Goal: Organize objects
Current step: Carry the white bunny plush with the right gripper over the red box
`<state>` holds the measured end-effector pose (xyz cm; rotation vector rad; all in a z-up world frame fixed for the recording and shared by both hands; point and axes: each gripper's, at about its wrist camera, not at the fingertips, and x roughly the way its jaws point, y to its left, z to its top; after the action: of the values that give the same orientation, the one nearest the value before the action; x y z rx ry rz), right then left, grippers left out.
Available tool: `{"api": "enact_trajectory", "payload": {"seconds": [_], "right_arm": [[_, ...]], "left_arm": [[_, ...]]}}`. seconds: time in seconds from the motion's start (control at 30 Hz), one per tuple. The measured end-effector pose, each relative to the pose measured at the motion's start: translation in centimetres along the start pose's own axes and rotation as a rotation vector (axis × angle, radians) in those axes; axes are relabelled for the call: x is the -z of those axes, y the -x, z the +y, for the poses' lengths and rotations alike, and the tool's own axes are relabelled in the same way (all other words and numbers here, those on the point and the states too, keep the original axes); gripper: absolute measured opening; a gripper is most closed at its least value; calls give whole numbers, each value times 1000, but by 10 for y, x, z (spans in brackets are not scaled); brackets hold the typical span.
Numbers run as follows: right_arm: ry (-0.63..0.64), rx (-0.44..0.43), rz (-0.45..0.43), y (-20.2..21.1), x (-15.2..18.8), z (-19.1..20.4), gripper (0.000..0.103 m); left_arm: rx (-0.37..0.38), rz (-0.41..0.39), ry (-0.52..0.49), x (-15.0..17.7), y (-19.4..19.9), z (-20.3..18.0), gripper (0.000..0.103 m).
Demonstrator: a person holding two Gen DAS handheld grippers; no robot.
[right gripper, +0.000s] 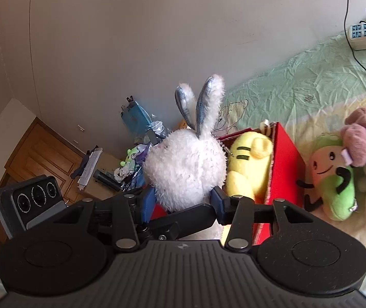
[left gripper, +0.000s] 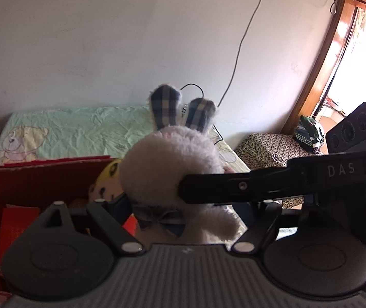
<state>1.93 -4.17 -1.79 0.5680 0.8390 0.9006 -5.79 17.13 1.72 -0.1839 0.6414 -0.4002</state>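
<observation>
A white plush rabbit (left gripper: 172, 169) with plaid ears and a plaid bow is held up in the air by both grippers. My left gripper (left gripper: 183, 205) is shut on it near the neck; only its left blue pad shows. The black finger of my right gripper crosses in front from the right. In the right wrist view my right gripper (right gripper: 183, 197) is shut on the rabbit (right gripper: 185, 169), its blue pads (right gripper: 217, 197) pressing into the fur on both sides. Just behind the rabbit stands an open red box (right gripper: 283, 154) with a yellow plush (right gripper: 247, 164) in it.
The box (left gripper: 41, 177) stands on a bed with a green cartoon sheet (left gripper: 67, 128). A green plush (right gripper: 334, 179) and a pink plush (right gripper: 362, 138) lie right of the box. A power strip (right gripper: 365, 36) with cables lies by the wall. Clutter (right gripper: 131, 159) sits beyond the bed.
</observation>
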Motion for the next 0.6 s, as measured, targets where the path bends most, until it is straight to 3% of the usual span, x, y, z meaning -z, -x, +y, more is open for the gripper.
{"api": "enact_trajectory", "payload": {"seconds": [0.27, 0.6], "right_arm": [[-30, -8, 38, -70, 6, 21, 48], [-182, -13, 152, -137, 18, 14, 48]], "left_arm": [[-48, 28, 41, 5, 21, 67, 79], [-122, 112, 103, 21, 18, 136, 79]]}}
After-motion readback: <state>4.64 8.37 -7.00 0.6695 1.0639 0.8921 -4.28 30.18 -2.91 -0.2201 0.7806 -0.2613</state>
